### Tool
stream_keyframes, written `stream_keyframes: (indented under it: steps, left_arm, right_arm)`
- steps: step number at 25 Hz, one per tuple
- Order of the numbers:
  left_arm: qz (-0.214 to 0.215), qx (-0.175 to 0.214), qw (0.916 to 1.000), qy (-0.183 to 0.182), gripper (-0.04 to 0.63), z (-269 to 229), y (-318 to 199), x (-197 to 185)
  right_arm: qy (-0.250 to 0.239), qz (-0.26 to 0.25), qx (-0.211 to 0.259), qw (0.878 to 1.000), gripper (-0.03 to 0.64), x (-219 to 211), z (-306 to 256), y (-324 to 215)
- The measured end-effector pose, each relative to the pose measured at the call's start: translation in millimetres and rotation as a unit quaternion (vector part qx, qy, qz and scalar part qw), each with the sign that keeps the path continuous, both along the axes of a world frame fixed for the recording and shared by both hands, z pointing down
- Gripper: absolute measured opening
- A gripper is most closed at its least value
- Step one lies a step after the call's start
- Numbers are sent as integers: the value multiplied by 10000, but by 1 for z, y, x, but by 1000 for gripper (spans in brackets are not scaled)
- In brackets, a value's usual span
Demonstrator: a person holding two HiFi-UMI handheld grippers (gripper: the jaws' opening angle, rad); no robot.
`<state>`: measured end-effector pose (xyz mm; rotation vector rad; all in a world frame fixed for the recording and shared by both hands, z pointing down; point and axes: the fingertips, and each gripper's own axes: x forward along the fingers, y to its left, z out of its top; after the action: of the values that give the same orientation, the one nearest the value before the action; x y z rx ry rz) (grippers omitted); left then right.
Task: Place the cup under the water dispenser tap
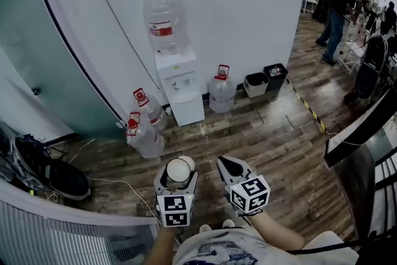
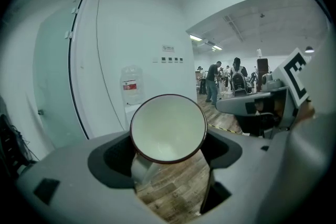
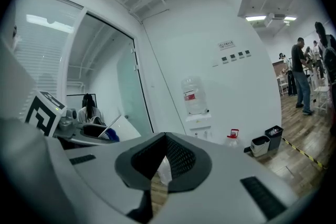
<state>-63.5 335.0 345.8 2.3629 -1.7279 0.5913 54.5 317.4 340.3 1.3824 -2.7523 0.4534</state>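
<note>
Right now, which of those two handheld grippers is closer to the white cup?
Left. The left gripper grips the cup between its jaws. The right gripper sits alongside, to the cup's right in the head view, jaws together, empty, clear of the cup.

White dark-rimmed cup [image 2: 168, 128] sits tilted in left hand-held gripper [image 2: 167, 157], far from dispenser [image 1: 180, 87].

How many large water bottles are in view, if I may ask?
4. The top bottle sits upturned on the water dispenser; the right bottle stands on the floor beside it; the far left bottle and near left bottle sit by the wall. Others may be hidden.
</note>
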Motion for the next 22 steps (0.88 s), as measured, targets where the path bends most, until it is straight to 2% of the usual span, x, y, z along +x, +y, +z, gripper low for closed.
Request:
stream_keyframes:
  steps: [5,12,22]
  left_arm:
    - [-93,100,9999,-46,426,1,-2,17]
    - [-32,-31,10000,47,426,6,-24,34]
    - [85,-123,9999,59,426,21,-133,21]
  right_arm:
    - [-65,-57,-10,10000,20,21,7,1]
    - [-124,-61,-173,9998,20,35,15,-21]
    - [-125,-18,-380,9992,20,20,30,-127]
